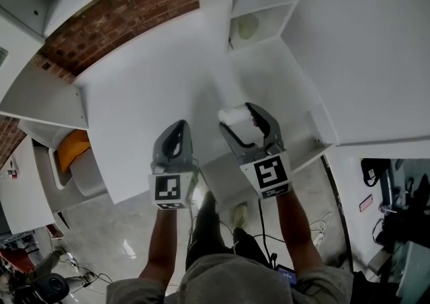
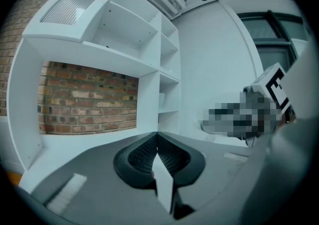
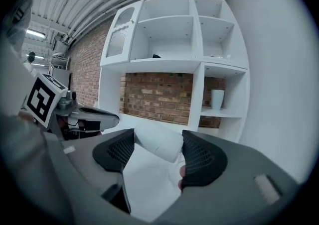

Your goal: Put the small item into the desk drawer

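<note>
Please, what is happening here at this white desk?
A person holds a gripper in each hand above the white desk. The right gripper is closed on a small white item, shaped like a roll, and holds it clear of the desk. The left gripper has its jaws together and carries nothing. The item is not yet in a drawer.

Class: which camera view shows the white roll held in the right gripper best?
The right gripper view: the white roll sits large in the right gripper, pressed from both sides. The head view shows it small, from above, at the jaw tips. The left gripper view does not show it.
</note>
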